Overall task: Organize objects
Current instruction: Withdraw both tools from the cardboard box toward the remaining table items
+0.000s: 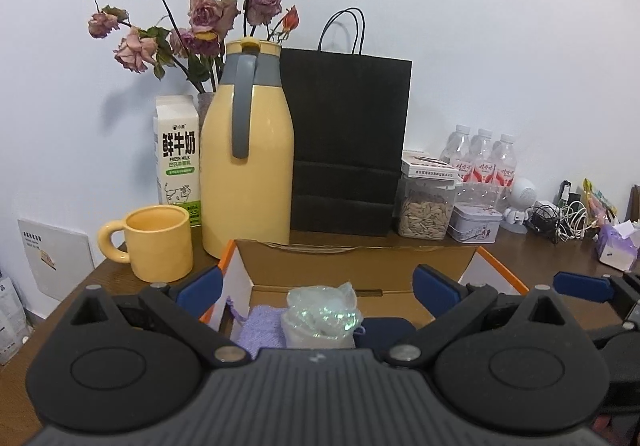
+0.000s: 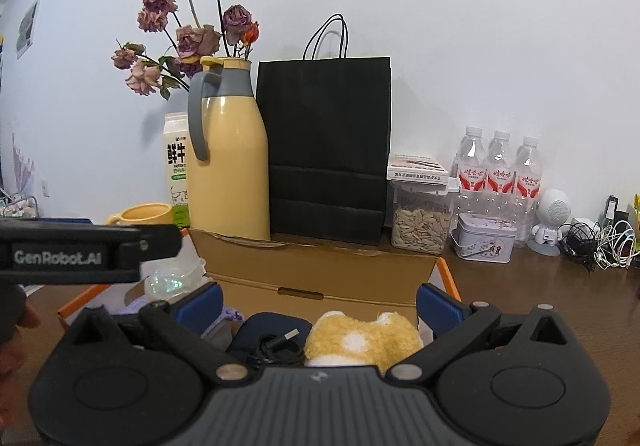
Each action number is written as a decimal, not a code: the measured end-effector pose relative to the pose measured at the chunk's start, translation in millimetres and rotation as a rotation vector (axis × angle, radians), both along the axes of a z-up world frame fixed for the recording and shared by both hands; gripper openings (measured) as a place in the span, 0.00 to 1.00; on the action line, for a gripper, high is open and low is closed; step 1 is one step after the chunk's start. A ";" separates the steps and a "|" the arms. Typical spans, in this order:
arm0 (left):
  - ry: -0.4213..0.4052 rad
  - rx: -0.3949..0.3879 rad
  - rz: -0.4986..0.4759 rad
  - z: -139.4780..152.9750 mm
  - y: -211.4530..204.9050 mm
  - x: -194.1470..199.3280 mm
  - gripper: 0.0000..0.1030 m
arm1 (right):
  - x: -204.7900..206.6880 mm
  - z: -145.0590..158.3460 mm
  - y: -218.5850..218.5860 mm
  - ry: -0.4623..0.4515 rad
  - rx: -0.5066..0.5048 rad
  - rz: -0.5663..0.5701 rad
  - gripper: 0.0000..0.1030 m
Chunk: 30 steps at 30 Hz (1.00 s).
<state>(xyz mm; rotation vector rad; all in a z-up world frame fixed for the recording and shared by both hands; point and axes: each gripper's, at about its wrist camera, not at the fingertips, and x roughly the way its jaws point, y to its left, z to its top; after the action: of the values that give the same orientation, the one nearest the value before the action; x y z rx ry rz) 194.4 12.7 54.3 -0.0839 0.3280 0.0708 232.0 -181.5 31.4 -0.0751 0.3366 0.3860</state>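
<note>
Cardboard box (image 1: 360, 258) with orange-edged flaps sits open on a brown counter (image 1: 540, 254), both grippers poised above its near side. In the left wrist view, the left gripper (image 1: 318, 282) has its blue-padded fingers (image 1: 200, 284) spread wide and gripping nothing; between and below them, inside the box, lie a purple cloth (image 1: 260, 330) and, just beside it to the right, a shiny plastic-wrapped bundle (image 1: 320, 312). Neither touches the pads.

In the right wrist view, the right gripper (image 2: 320, 302) likewise stands fully open, its fingers (image 2: 440, 306) empty. Below them in the box, left to right, rest a dark pouch (image 2: 256, 326), a black cable with a USB plug (image 2: 280, 342) on top of it, and a yellow-and-white plush toy (image 2: 360, 338), which lies nearer the right finger without touching it.

Behind the box, left to right, stand a yellow mug (image 1: 160, 242), a milk carton (image 1: 178, 157), a yellow thermos jug (image 1: 248, 165) with dried roses (image 1: 200, 17) behind, a black paper bag (image 1: 344, 141), a jar of seeds (image 1: 424, 213), a small tin (image 1: 474, 224) and water bottles (image 1: 484, 161).
</note>
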 end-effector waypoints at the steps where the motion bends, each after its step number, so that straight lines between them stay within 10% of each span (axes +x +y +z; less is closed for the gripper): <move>1: 0.003 0.004 0.001 0.2 0.2 -3.4 1.00 | -2.6 1.1 -2.9 0.001 -0.001 -0.001 1.00; 30: 0.170 0.046 0.017 -22.8 15.0 -109.7 1.00 | -101.7 -29.7 -74.8 0.145 -0.111 0.037 1.00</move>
<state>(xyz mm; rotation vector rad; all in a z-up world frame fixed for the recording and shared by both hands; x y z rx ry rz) 84.7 27.7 31.5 -0.0354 0.4955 0.1029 130.3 -256.3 1.7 -0.1622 0.5006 0.4105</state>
